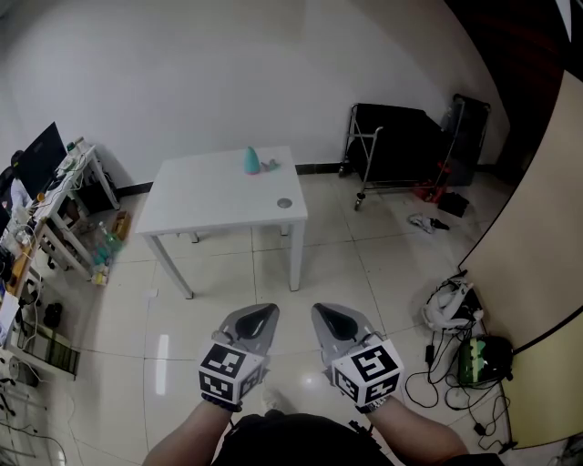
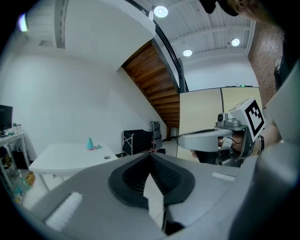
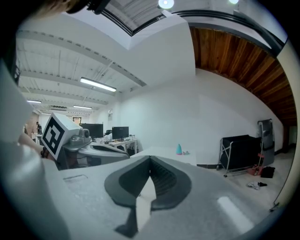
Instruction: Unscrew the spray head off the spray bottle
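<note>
Hovering side by side, the grey left gripper and grey right gripper face a teal cone-shaped spray bottle standing on a white square table well ahead. Left gripper view: jaws closed, empty. Right gripper view: jaws closed, empty.

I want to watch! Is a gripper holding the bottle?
No, the bottle stands on the table, far from the left gripper and right gripper.

Bright, even indoor light from round ceiling lamps and a tube lamp, pale glare streak on glossy floor, shadows faint, heavy fisheye bending and dark corners in both gripper views.
</note>
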{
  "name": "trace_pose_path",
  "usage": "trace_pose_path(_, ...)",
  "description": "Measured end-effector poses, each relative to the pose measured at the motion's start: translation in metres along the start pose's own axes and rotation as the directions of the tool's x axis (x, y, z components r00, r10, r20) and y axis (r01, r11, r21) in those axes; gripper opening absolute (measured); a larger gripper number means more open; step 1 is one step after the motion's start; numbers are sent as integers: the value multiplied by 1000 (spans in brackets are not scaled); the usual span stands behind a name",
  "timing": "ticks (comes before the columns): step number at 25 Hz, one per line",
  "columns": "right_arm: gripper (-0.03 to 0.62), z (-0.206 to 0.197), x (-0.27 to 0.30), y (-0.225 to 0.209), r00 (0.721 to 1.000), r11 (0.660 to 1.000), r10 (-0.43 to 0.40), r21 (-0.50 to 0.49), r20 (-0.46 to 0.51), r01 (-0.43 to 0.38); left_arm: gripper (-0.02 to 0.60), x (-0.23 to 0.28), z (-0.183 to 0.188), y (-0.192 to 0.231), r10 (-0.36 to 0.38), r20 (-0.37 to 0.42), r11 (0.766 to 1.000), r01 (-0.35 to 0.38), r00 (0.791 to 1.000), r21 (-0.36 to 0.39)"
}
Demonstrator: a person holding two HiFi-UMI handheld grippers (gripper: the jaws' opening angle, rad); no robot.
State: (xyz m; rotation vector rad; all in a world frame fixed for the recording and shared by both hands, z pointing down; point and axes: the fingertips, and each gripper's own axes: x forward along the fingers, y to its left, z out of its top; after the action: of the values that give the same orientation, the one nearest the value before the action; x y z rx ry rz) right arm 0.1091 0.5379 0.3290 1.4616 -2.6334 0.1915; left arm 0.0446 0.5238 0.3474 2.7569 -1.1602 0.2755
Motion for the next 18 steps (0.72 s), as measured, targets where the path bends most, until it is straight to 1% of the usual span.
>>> trace_pose_path(5,-9,5,34,-4,1000,1000,-6,-4,-11,6,11,13,1,35,-2,2,1000,2,1000,-6)
trace_pose_path(10,-11,13,68,-6,1000,1000,-17,-12,-21,17,11,24,6,63,-25,3,999,25,1000,-23)
trace_pose_path(14,-9,20,93,-4,999,999,-25,-22,-29,24,11,29,9,90,-29,8,999,30,1000,-21)
trace_pose_path(18,-9,24,115,1,999,999,-28,-27,-37,27,11,30,11,110,-44,1,998,44,999,-43)
